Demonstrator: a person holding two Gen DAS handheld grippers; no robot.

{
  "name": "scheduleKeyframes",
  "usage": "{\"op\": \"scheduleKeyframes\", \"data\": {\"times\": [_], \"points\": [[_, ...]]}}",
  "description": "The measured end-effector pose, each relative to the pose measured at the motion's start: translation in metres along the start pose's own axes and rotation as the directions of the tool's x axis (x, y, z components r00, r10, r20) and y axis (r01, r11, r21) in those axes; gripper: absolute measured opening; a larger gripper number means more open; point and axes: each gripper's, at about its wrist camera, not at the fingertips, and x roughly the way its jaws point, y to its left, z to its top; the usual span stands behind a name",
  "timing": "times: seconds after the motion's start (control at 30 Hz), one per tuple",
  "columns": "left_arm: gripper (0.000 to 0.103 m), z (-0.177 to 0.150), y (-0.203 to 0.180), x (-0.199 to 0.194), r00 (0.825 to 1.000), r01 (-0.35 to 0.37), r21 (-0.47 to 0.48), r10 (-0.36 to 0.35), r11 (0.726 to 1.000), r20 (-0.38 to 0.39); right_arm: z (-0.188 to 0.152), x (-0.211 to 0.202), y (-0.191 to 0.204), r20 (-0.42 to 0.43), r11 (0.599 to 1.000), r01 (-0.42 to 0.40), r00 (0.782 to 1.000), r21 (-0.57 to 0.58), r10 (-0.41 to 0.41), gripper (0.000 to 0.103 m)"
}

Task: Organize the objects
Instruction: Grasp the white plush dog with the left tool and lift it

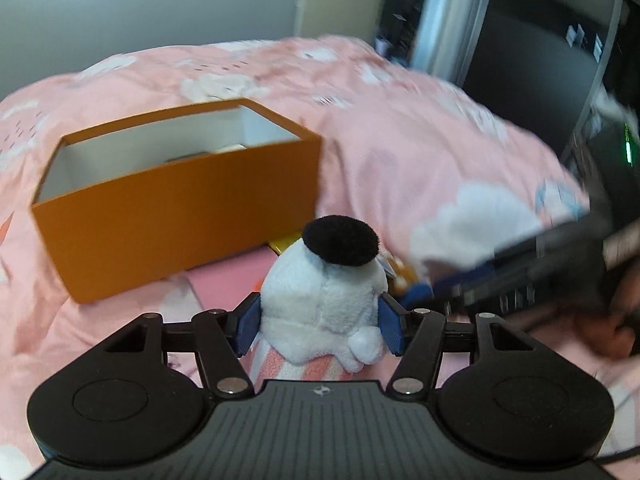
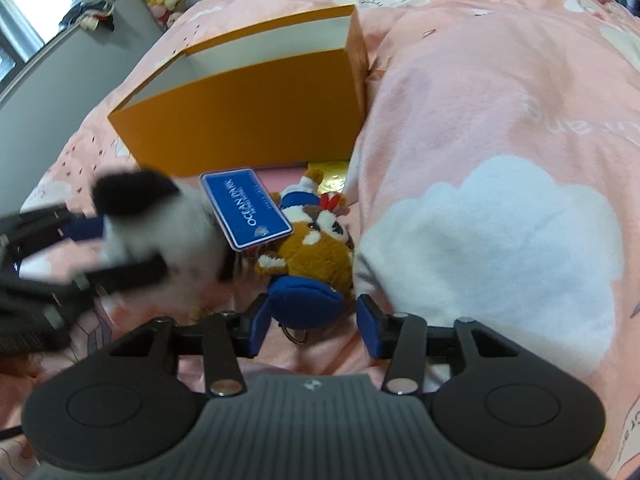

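My left gripper (image 1: 318, 322) is shut on a white plush toy (image 1: 320, 292) with a black ear and a pink striped body, held above the pink bed. The same plush (image 2: 160, 228) shows blurred at the left of the right wrist view, with a blue Ocean Park tag (image 2: 245, 207). My right gripper (image 2: 310, 326) is open, its blue pads on either side of the blue base of a brown plush toy (image 2: 312, 256) lying on the bed. An open orange box (image 1: 180, 200) stands behind, also in the right wrist view (image 2: 248, 120).
The pink quilt (image 2: 500, 140) bulges up high on the right of the brown toy. A pink flat item (image 1: 232, 280) and a yellow item (image 2: 330, 176) lie by the box's front. A dark wardrobe (image 1: 520, 60) and a door stand beyond the bed.
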Motion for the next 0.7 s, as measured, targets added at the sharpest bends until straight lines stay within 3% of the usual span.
{"op": "scheduleKeyframes", "data": {"times": [0.13,0.27,0.43,0.57,0.7], "points": [[0.069,0.008,0.022,-0.017,0.999,0.018,-0.110,-0.012,0.994,0.052,0.001,-0.003,0.001,0.014,1.000,0.017,1.000,-0.002,-0.017,0.052],[0.069,0.014,0.045,-0.026,0.998,0.000,-0.197,0.012,0.980,0.058,0.009,-0.012,0.008,0.064,0.999,0.035,0.997,-0.032,-0.032,0.052],[0.069,0.014,0.068,-0.027,0.996,-0.083,-0.293,0.092,0.952,0.017,0.018,-0.013,0.018,0.089,0.998,0.017,0.996,-0.068,-0.011,0.050],[0.069,0.007,0.084,-0.029,0.995,-0.091,-0.366,0.096,0.926,-0.004,0.024,-0.010,0.031,0.082,0.993,0.001,0.997,-0.121,0.009,0.046],[0.070,0.002,0.097,-0.029,0.982,-0.183,-0.365,0.186,0.913,-0.027,0.033,0.000,0.042,0.052,0.988,-0.010,0.999,-0.152,0.018,0.044]]}}
